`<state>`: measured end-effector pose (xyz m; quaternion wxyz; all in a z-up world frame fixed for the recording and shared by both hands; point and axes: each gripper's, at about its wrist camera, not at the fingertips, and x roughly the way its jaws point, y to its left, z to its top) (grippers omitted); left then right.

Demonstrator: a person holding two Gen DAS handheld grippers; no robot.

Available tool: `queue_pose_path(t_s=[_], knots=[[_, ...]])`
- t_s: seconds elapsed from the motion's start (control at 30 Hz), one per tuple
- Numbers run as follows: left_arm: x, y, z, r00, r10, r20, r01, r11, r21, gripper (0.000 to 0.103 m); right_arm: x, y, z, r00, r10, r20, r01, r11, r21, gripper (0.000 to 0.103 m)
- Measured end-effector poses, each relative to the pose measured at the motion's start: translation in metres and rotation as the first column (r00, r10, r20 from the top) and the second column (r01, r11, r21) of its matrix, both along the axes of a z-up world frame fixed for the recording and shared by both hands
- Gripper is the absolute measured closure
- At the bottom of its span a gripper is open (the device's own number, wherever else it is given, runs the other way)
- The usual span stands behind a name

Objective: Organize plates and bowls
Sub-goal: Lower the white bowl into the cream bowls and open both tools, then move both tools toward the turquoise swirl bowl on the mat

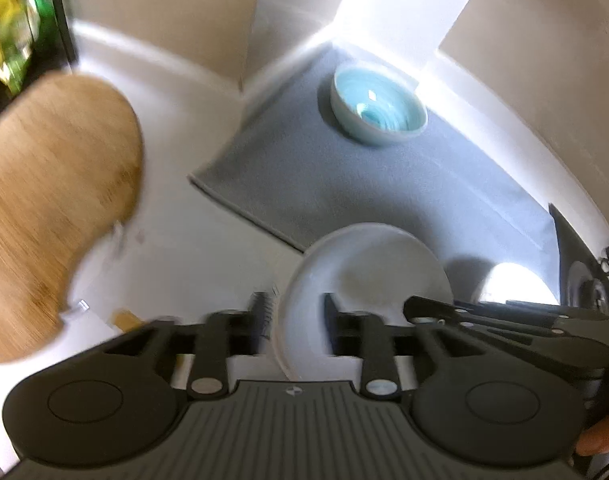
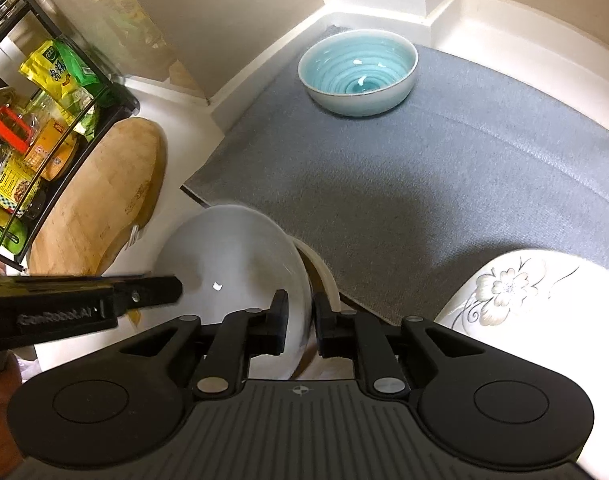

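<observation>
A plain white deep plate (image 1: pixel 364 264) (image 2: pixel 232 256) stands tilted at the near edge of the grey mat (image 1: pixel 344 184) (image 2: pixel 424 180). It lies over another dish (image 2: pixel 324 272) with a brownish inside, mostly hidden. My left gripper (image 1: pixel 296 316) is open, its fingers well apart on either side of the plate's left rim. It reaches in from the left (image 2: pixel 172 284) in the right wrist view. My right gripper (image 2: pixel 300 320) (image 1: pixel 414 308) straddles the plate's blurred right rim with its jaws narrowly apart. A turquoise bowl (image 1: pixel 378 108) (image 2: pixel 358 70) sits upright at the mat's far corner.
A white plate with a flower pattern (image 2: pixel 504 288) (image 1: pixel 512 284) lies on the mat to the right. A round wooden board (image 2: pixel 104 200) (image 1: pixel 52 200) sits on the white counter to the left, by a black wire rack (image 2: pixel 44 100) of packets and bottles. Walls enclose the far corner.
</observation>
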<state>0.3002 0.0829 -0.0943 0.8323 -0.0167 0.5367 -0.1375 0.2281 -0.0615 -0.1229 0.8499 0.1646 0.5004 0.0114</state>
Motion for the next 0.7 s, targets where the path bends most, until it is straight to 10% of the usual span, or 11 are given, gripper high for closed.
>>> queue_pose_path(t_s=[0.2,0.7], knots=[[0.005,0.011,0.008,0.998,0.039,0.054,-0.039,0.999,0.007,0.024,-0.004,-0.002,0.009,0.999,-0.035,0.032,0.037,0.997,-0.072,0.042],[0.01,0.014,-0.002,0.996,0.084,0.025,-0.084,0.996,0.016,0.001,-0.007,-0.009,0.006,0.998,-0.042,0.041,0.045,0.996,-0.071,0.033]])
